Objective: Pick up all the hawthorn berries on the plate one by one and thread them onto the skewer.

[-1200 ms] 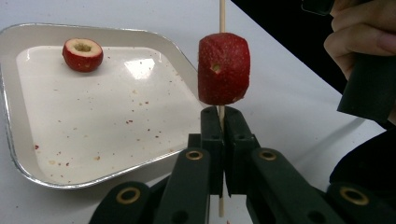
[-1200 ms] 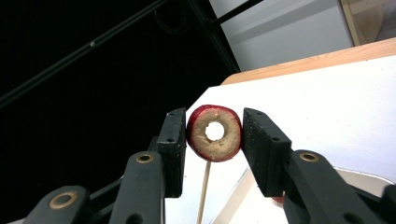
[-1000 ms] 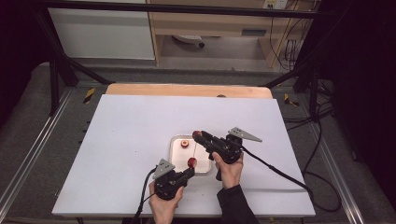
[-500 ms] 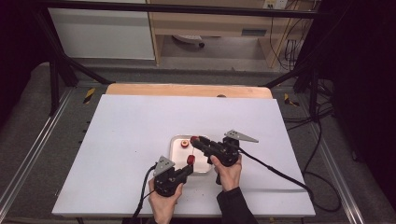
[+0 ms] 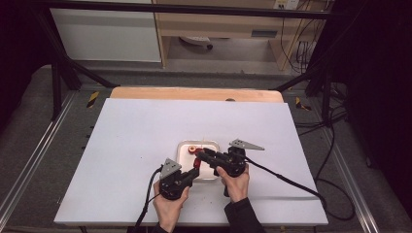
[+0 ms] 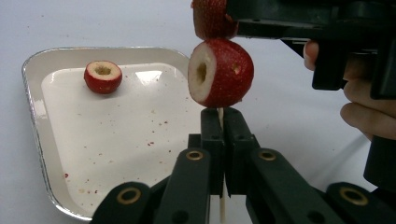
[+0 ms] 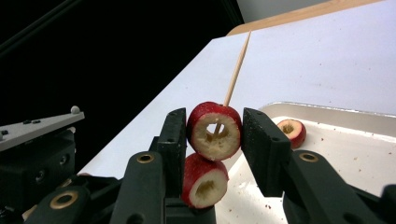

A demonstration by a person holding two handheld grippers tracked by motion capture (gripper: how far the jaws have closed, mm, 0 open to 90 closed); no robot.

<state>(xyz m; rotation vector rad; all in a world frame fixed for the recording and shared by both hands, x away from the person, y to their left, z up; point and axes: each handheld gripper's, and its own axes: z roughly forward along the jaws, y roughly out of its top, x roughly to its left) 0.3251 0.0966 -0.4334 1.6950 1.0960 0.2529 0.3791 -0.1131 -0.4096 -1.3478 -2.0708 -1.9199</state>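
My left gripper (image 6: 223, 116) is shut on a thin wooden skewer (image 6: 220, 122) that points up. One cored red fruit (image 6: 219, 72) sits threaded on it just above the jaws. My right gripper (image 7: 212, 126) is shut on a second cored red fruit (image 7: 214, 131), and the skewer (image 7: 237, 65) passes through its hole; the first fruit (image 7: 204, 181) hangs right below it. In the high view the two grippers (image 5: 192, 171) (image 5: 200, 153) meet over the near edge of a white tray (image 5: 214, 145). Another cored fruit (image 6: 102, 76) lies in the tray (image 6: 32, 88).
The tray rests near the front middle of a white table (image 5: 121, 145), with a wooden strip (image 5: 194, 93) along the far edge. Red crumbs dot the tray floor. Cables trail from both grippers toward the front and right. Metal frame rails (image 5: 29, 165) flank the table.
In the high view my right gripper with its fruit has come slightly nearer and lower, closing on the left gripper. The left gripper has stayed put.
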